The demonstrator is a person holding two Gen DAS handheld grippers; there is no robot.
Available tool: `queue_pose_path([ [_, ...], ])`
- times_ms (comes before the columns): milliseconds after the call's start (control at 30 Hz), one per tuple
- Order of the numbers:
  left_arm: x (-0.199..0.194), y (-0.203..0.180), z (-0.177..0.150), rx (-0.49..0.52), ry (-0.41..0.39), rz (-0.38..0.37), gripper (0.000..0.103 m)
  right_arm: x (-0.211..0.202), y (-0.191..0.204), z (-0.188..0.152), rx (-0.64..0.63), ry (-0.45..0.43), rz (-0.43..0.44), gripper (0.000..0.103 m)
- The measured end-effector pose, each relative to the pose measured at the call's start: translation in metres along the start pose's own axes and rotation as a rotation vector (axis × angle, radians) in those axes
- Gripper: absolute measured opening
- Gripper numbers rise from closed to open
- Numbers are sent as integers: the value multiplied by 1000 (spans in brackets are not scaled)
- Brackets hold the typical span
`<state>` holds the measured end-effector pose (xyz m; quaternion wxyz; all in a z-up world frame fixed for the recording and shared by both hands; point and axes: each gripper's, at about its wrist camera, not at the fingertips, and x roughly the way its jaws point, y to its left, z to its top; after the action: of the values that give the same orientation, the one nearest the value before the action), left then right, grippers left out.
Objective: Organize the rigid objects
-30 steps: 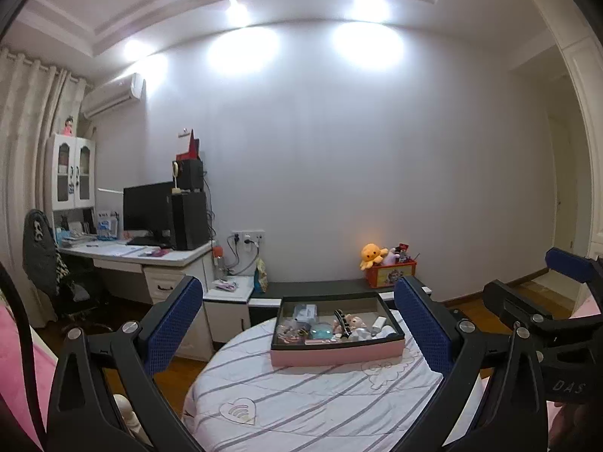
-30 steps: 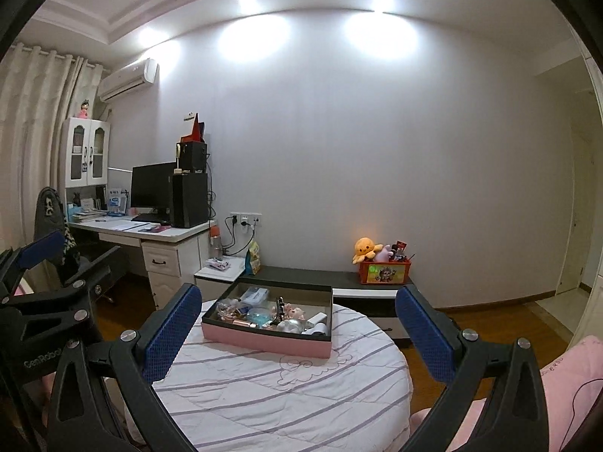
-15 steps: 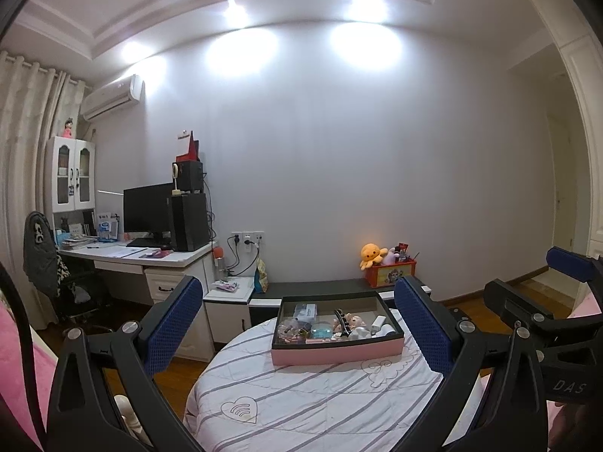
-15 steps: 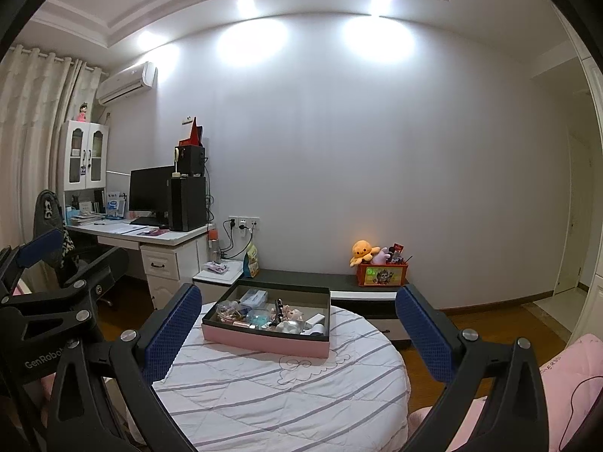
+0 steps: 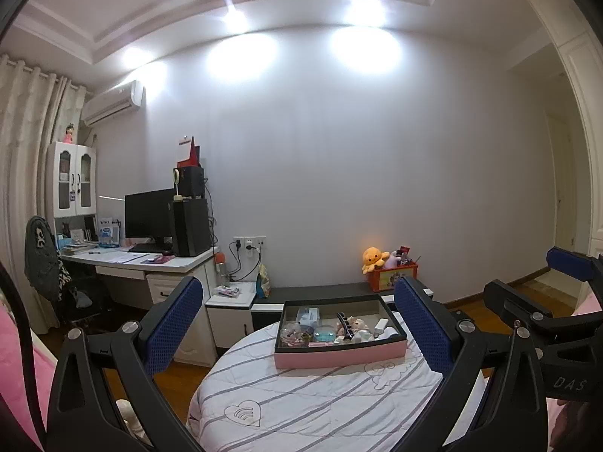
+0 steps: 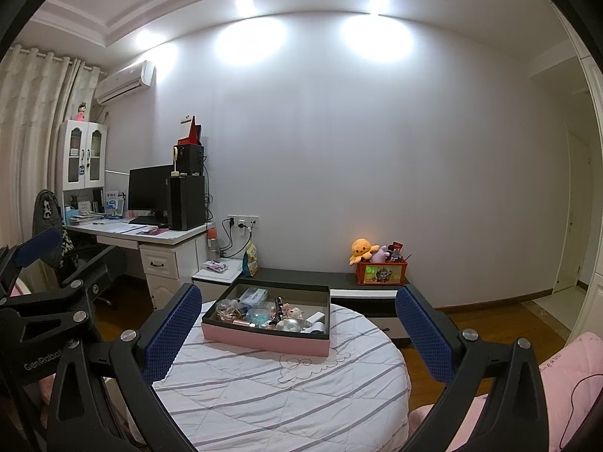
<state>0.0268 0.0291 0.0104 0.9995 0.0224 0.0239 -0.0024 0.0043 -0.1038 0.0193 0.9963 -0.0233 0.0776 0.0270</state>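
Both grippers, left gripper (image 5: 297, 335) and right gripper (image 6: 297, 333), spread wide, empty, short of the pink box (image 5: 339, 354) of small items on the round bench (image 5: 301, 406).

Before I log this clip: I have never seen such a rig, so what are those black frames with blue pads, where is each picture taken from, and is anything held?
No robot arm is here. A person holds a hand-held two-finger tool in each hand, and a wide-angle camera on each looks forward along its fingers. One picture comes from the left tool, the other from the right tool; each also catches the other tool at its edge. The blue pads are the fingers' gripping faces. Both tools are open and hold nothing. Ahead is a round table under a striped cloth, and on it stands a pink box of small things, too small to name surely.
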Motion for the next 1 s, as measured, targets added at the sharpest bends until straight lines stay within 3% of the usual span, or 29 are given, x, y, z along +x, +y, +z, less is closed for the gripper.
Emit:
queue_pose_path([
  [1000, 1, 1, 1, -5, 14, 0, 103, 1, 3, -1, 0, 8, -8, 103],
])
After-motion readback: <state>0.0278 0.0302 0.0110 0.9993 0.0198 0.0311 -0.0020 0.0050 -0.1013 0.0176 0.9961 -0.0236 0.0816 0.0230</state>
